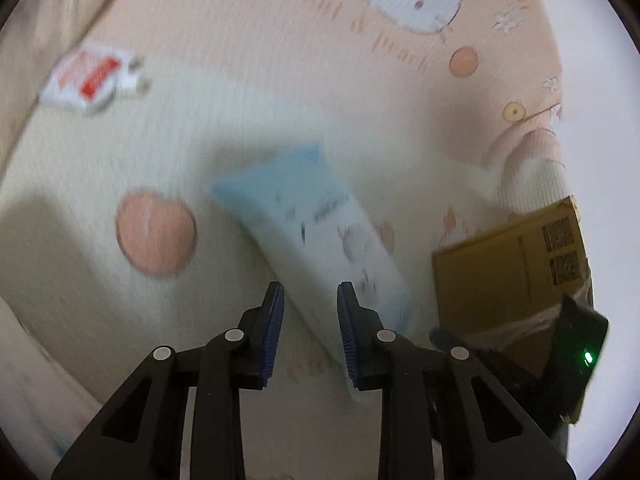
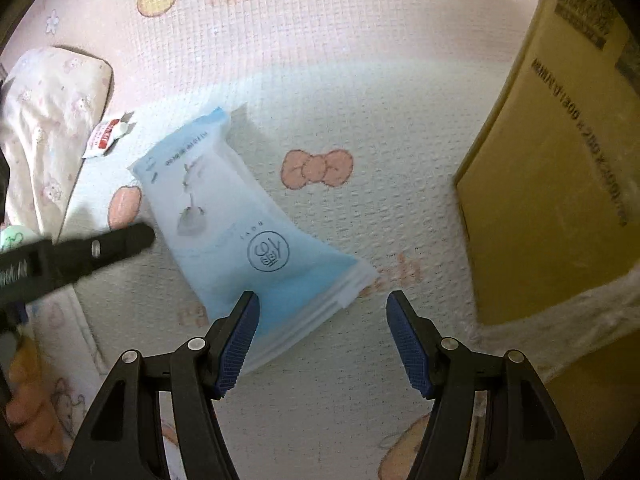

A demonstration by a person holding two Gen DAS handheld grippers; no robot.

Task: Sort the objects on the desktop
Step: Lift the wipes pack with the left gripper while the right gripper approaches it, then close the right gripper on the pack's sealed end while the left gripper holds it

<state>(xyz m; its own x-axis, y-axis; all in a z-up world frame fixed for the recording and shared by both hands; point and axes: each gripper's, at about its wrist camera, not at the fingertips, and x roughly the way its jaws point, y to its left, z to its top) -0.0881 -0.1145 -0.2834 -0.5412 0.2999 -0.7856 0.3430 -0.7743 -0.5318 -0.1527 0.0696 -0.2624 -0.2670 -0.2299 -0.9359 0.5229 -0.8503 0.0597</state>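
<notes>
A pale blue and white soft pouch (image 1: 316,224) lies slanted on the printed bed sheet, blurred in the left wrist view. My left gripper (image 1: 310,292) hovers over its near end with the jaws part-way apart; the pouch runs under the right finger and sheet shows in the gap. In the right wrist view the same pouch (image 2: 240,224) lies flat, and the left gripper's black finger (image 2: 120,240) points at its left edge. My right gripper (image 2: 322,300) stands wide open above the pouch's lower right end, with nothing between the pads.
A small red and white sachet (image 1: 92,78) (image 2: 106,136) lies further off on the sheet. A brown cardboard box (image 1: 508,272) (image 2: 560,200) stands at the right. A printed pillow (image 2: 44,128) lies at the left. A hand's fingers (image 2: 24,400) show at the lower left.
</notes>
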